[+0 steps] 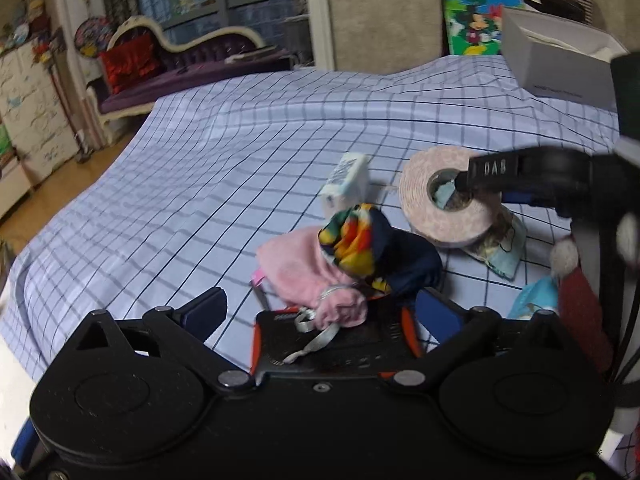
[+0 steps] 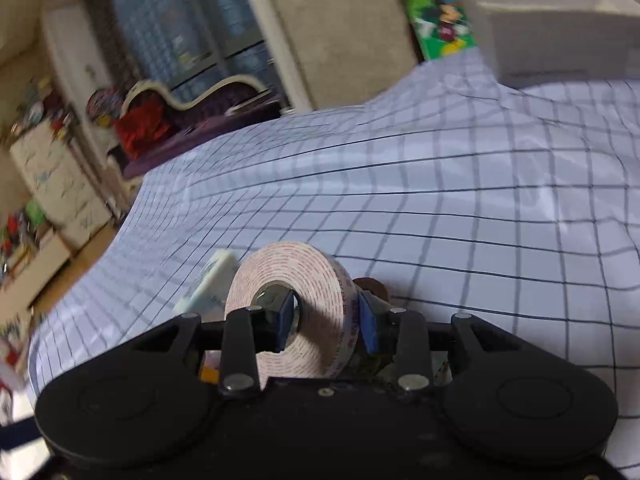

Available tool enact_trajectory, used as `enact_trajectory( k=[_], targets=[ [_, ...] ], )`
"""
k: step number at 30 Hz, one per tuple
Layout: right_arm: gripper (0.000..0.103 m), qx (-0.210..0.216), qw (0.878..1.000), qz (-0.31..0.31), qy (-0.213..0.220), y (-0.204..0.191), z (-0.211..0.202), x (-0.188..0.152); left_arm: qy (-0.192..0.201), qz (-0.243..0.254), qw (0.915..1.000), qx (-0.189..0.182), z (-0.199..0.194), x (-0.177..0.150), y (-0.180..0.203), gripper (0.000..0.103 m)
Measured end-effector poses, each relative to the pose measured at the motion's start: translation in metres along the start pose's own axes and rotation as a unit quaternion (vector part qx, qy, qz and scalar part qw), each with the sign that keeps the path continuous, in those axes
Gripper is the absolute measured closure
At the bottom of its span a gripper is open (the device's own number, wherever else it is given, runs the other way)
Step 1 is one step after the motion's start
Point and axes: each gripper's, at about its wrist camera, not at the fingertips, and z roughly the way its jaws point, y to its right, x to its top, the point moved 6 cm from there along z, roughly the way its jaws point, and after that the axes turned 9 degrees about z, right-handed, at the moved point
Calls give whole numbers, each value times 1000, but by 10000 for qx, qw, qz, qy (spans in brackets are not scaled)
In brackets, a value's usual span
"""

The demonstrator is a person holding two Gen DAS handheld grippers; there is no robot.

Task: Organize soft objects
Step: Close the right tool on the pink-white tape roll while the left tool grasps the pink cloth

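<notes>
Black left gripper point(image 1: 318, 312) and right gripper point(image 2: 326, 322), blue-padded fingers point(image 2: 285, 322), silver screws

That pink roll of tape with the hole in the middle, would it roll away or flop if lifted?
The pink tape roll looks tightly wound, so it probably stays stiff rather than floppy. The right gripper is pinching its wall, one finger through the hole, which should stop it slipping off. Set on its rounded edge on the soft checked bedsheet, it might roll or tip.

The left gripper point(image 1: 320, 312), low in its frame, stands spread wide and empty; the right gripper point(image 2: 328, 320) is clamped, one finger point(image 1: 486, 170) reaching in from the right edge.
</notes>
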Motion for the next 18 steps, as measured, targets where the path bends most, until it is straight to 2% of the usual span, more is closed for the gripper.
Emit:
enact_trajectory(
  k=[4,10,13,18],
  targets=[
    [69,-46,9995,303,-21,12,0,5,78,468,9987,171,7,5,18,4],
    [69,26,9985,540,-102,18,-3,7,219,1174,9918,451,21,14,40,3],
    [69,34,9982,591,-119,20,-5,7,158,1126,9923,497,29,18,37,3],
    [69,14,9978,649,-147,21,-3,7,-238,800,9953,500,48,16,15,3]
  ],
)
